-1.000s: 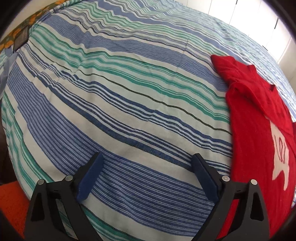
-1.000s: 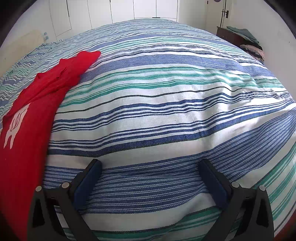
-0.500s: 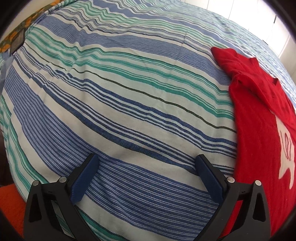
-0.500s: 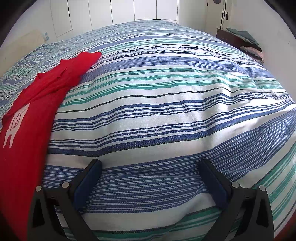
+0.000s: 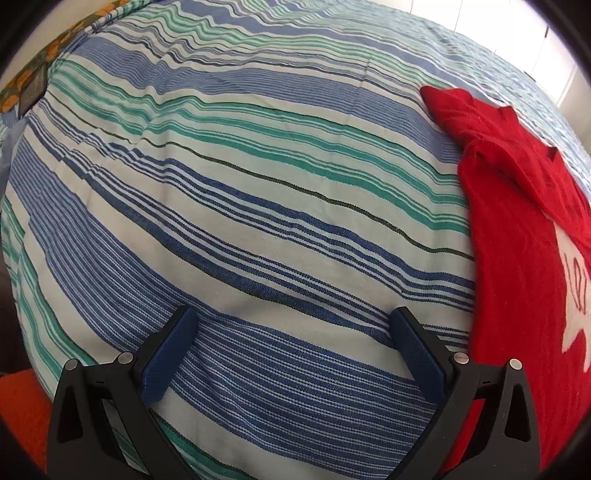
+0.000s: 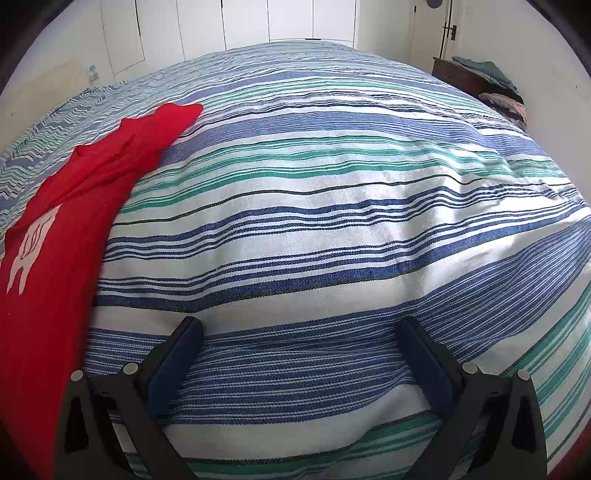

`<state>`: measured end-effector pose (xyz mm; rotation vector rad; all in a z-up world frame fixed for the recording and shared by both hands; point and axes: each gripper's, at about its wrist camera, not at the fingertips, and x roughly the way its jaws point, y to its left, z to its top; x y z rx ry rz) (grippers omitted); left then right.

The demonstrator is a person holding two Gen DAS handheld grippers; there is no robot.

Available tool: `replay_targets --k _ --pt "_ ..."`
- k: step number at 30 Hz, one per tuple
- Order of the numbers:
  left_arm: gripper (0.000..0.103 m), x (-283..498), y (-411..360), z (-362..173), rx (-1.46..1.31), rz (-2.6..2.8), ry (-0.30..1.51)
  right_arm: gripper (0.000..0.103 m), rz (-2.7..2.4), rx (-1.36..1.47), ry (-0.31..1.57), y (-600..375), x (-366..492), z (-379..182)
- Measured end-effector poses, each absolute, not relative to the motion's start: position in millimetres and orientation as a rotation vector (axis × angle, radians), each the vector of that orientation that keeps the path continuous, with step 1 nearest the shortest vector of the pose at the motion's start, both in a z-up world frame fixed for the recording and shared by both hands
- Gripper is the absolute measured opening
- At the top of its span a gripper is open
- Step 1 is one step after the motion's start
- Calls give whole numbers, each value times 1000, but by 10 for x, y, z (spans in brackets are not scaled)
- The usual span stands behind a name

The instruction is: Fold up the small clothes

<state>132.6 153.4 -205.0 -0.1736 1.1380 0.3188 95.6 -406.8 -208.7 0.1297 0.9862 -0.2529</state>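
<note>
A red T-shirt (image 5: 517, 236) with a white print lies flat on the striped bedspread (image 5: 258, 206), filling the right edge of the left wrist view. The same red T-shirt (image 6: 62, 229) runs along the left edge of the right wrist view, one sleeve stretched toward the far side. My left gripper (image 5: 295, 321) hovers open over the bare stripes, just left of the shirt's side edge. My right gripper (image 6: 299, 330) is open too, above bare bedspread to the right of the shirt. Neither holds anything.
The bedspread (image 6: 332, 192) covers a wide bed. White wardrobe doors (image 6: 258, 22) stand behind it. A dark side table (image 6: 458, 74) with piled clothes is at the far right. An orange rug (image 5: 22, 406) shows beyond the bed's left edge.
The left gripper has shifted slightly, so the red shirt sits a little further right and lower in its view. The right gripper has hardly moved. Both stayed open.
</note>
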Motion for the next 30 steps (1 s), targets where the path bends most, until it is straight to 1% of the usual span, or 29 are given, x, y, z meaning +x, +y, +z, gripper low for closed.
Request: replay_targets --k 30 --pt "102 1326 1472 -2071 -148 329 1132 103 -254 128 984 -4068 948 -2088"
